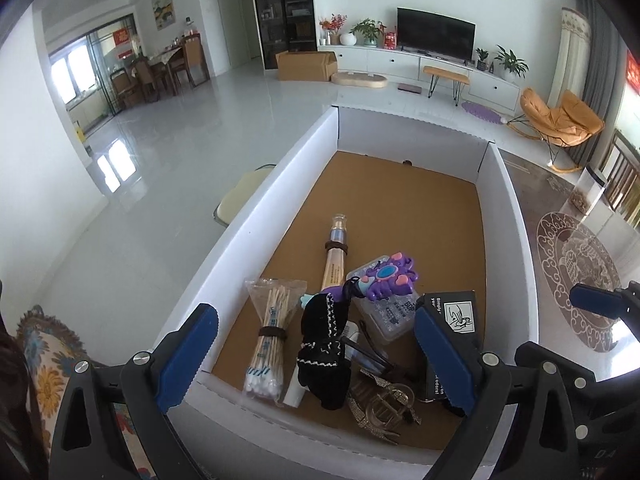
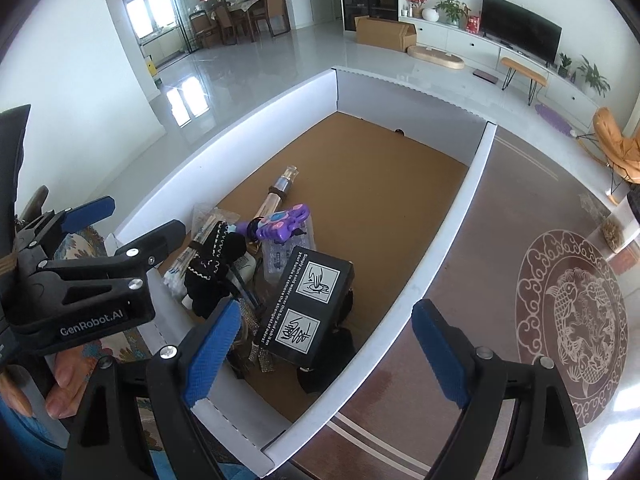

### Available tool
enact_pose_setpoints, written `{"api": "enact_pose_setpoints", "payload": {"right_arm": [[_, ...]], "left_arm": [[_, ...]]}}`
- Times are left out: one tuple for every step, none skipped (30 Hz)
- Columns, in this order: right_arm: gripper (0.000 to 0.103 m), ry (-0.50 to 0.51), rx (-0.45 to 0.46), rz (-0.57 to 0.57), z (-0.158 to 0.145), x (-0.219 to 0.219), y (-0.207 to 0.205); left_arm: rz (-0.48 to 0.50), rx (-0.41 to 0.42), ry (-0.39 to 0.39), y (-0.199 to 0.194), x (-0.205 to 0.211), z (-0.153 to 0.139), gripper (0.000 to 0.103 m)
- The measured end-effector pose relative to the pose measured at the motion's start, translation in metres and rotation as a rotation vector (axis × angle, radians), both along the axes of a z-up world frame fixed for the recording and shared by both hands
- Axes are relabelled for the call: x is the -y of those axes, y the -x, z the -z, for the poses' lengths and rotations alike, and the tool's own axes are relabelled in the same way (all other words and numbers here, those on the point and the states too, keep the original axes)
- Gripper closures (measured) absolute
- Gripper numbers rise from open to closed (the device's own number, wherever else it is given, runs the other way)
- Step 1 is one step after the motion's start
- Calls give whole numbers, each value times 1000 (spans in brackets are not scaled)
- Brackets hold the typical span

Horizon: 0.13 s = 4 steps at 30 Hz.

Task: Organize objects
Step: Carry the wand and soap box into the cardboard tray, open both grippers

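Jaws of the left gripper (image 1: 316, 350) stand wide apart, empty, above the near end of the white box (image 1: 304, 160). Jaws of the right gripper (image 2: 332, 354) are spread too, gripping nothing, straddling the box's right wall. Inside, crowded at the near end, lie cotton swabs (image 1: 268, 340), a black pouch (image 1: 324, 344), a purple toy (image 1: 390, 280), a black carton (image 2: 306, 304) and a slim bottle (image 1: 334, 252).

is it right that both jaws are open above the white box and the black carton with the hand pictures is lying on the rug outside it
Not quite. The black carton lies inside the white box, on top of the other items, not on the rug; the right wrist view shows it. The rest holds: the left gripper and right gripper are both open above the box.
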State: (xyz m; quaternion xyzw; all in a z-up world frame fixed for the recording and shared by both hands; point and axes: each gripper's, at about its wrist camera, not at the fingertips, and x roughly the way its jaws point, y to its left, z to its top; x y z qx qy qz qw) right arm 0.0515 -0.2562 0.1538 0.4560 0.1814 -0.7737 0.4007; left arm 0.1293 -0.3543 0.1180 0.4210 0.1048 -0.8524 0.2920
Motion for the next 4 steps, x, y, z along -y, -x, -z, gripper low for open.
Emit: {"api": "enact_pose_setpoints", "payload": {"right_arm": [[15, 2, 1, 3, 0, -1, 1], [15, 6, 2, 5, -1, -2, 2], [15, 8, 1, 6, -1, -2, 2], [15, 11, 1, 6, -2, -3, 3]], "left_arm": [[2, -9, 8, -1, -1, -1, 3], [0, -13, 16, -2, -3, -2, 3], [-1, -13, 27, -2, -4, -3, 3], [1, -11, 35, -2, -6, -3, 3]]}}
